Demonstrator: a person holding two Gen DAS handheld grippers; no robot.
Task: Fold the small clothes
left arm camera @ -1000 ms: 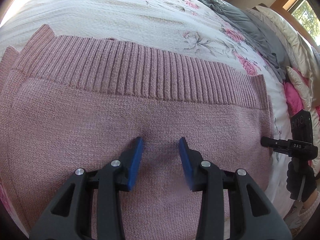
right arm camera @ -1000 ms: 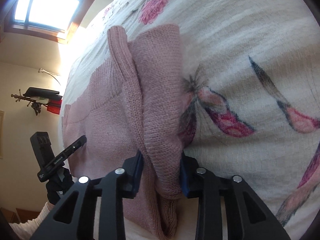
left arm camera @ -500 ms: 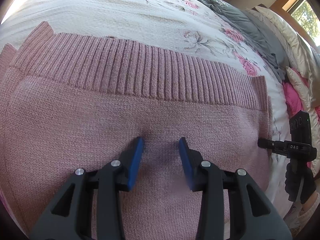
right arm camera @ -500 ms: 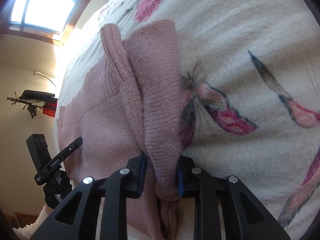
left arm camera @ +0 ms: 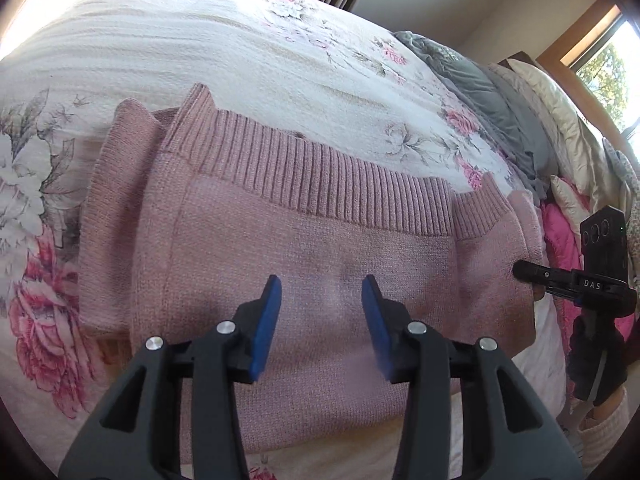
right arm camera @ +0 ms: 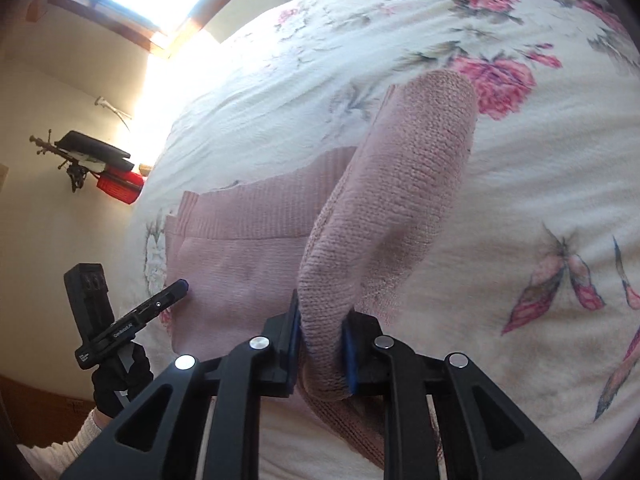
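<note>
A dusty-pink knit sweater [left arm camera: 304, 248] lies flat on the floral bedspread [left arm camera: 224, 60], its ribbed hem along the far edge. My left gripper [left arm camera: 321, 296] hovers just over the sweater's middle, open, with nothing between its blue pads. In the right wrist view the sweater's body [right arm camera: 248, 256] lies to the left, and my right gripper [right arm camera: 321, 334] is shut on the sweater's right side panel [right arm camera: 404, 200], which stands lifted in a curved fold. The right gripper [left arm camera: 560, 280] also shows at the sweater's right edge in the left wrist view, and the left gripper [right arm camera: 160, 304] appears in the right wrist view.
Grey and cream bedding and pink cloth [left arm camera: 560, 240] are piled along the bed's right side by a window. A gloved hand [right arm camera: 120, 376] holds the left tool. A wall mount with a red item [right arm camera: 120, 186] hangs beyond the bed.
My left gripper has pulled back and up, so more of the sweater and bedspread shows. My right gripper has lifted the pinched side panel higher and carried it inward over the sweater.
</note>
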